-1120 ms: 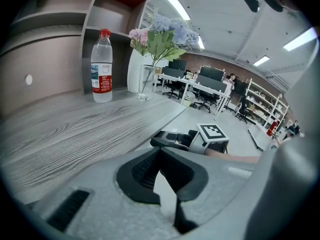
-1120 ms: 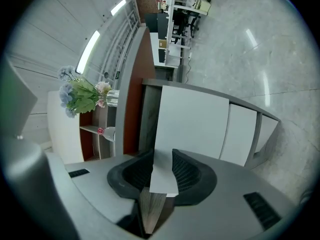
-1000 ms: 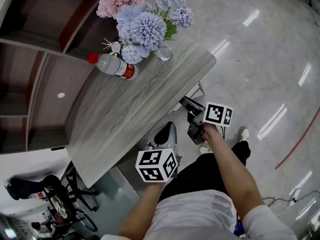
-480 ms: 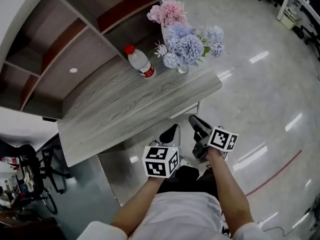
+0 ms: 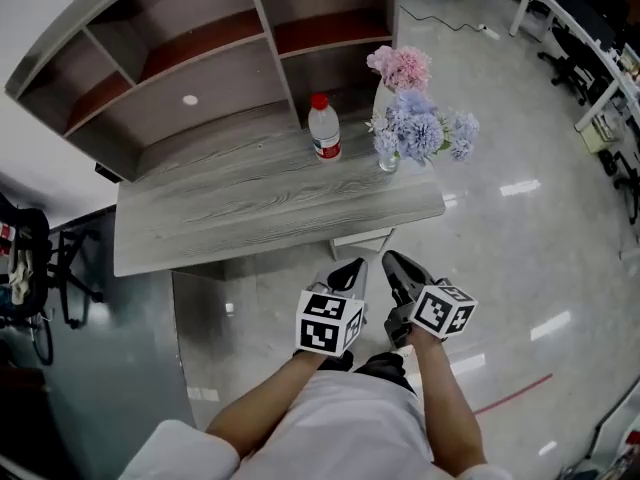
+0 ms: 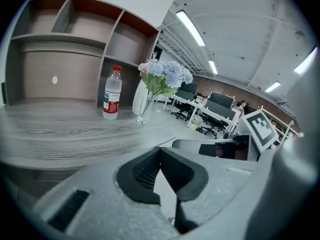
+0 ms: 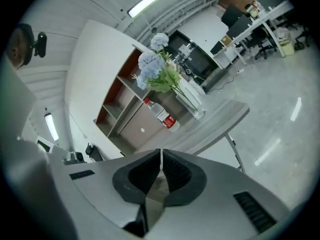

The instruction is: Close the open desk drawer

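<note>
The grey wood desk (image 5: 250, 218) stands in front of me, with a pale drawer front (image 5: 362, 240) just under its front edge. I cannot tell how far the drawer stands out. Both grippers hang side by side in the air in front of the desk, touching nothing. My left gripper (image 5: 347, 271) is shut and empty, its pads meeting in the left gripper view (image 6: 160, 151). The jaws of my right gripper (image 5: 396, 264) are closing, with only a thin slit between the pads and nothing held (image 7: 161, 154).
A water bottle (image 5: 323, 128) and a vase of pink and blue flowers (image 5: 420, 128) stand at the desk's back right. An open shelf unit (image 5: 200, 58) rises behind the desk. Glossy floor (image 5: 520, 218) lies to the right, and office chairs (image 5: 30, 268) stand at the left.
Both grippers have risen and drawn close together in front of the desk. The right gripper has rolled and its jaws have narrowed. The head view has lifted, so the desk looks farther off.
</note>
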